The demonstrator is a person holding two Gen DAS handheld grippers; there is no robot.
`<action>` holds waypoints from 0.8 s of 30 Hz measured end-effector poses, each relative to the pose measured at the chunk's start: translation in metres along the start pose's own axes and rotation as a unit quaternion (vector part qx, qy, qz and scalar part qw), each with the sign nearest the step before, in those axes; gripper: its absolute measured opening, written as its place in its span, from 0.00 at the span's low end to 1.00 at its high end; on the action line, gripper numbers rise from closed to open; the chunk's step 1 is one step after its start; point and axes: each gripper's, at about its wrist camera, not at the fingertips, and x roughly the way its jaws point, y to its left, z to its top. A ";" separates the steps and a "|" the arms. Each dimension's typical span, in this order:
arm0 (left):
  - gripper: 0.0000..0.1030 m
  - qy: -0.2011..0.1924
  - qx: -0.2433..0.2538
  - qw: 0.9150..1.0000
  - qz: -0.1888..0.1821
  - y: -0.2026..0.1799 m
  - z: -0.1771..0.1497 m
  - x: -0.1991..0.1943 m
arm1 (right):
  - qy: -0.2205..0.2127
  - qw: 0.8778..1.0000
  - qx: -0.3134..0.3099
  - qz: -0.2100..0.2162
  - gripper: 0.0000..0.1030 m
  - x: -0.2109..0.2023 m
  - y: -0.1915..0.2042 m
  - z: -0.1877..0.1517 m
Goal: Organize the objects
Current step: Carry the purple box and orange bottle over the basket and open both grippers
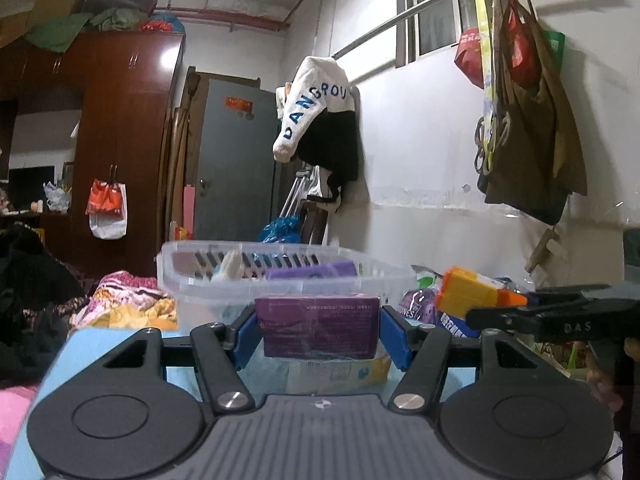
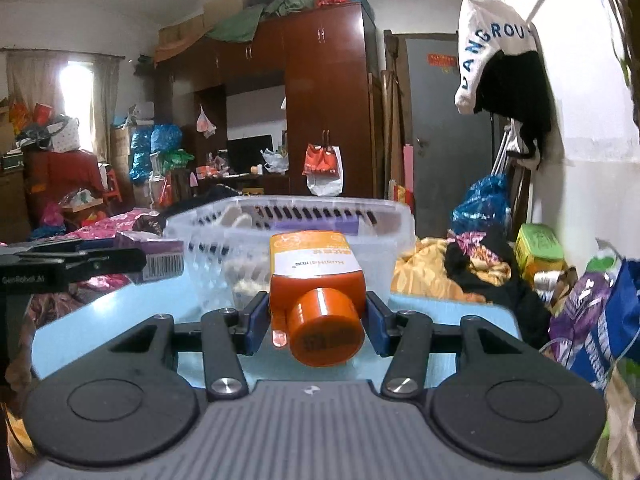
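Note:
My left gripper (image 1: 318,330) is shut on a purple box (image 1: 318,326), held above the light blue table (image 1: 100,344). My right gripper (image 2: 316,320) is shut on an orange bottle (image 2: 316,280), its round orange cap (image 2: 326,330) pointing back at the camera. A clear plastic basket (image 1: 280,270) stands just beyond both grippers and holds a purple box (image 1: 312,270) and a pale item. The basket (image 2: 384,240) also fills the middle of the right wrist view. In the left wrist view the orange bottle (image 1: 468,294) shows at the right, in the other gripper.
Snack bags (image 1: 420,300) and packets lie to the right of the basket by the white wall. A blue and purple bag (image 2: 600,320) and a green box (image 2: 540,244) sit at the table's right edge. Crumpled bedding (image 1: 128,300) lies to the left. A person's hand (image 1: 604,380) shows at right.

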 end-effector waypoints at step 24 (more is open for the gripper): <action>0.64 0.098 -0.029 0.990 0.100 0.065 0.099 0.140 | 0.071 0.996 -0.018 -0.048 0.52 0.127 0.007 0.068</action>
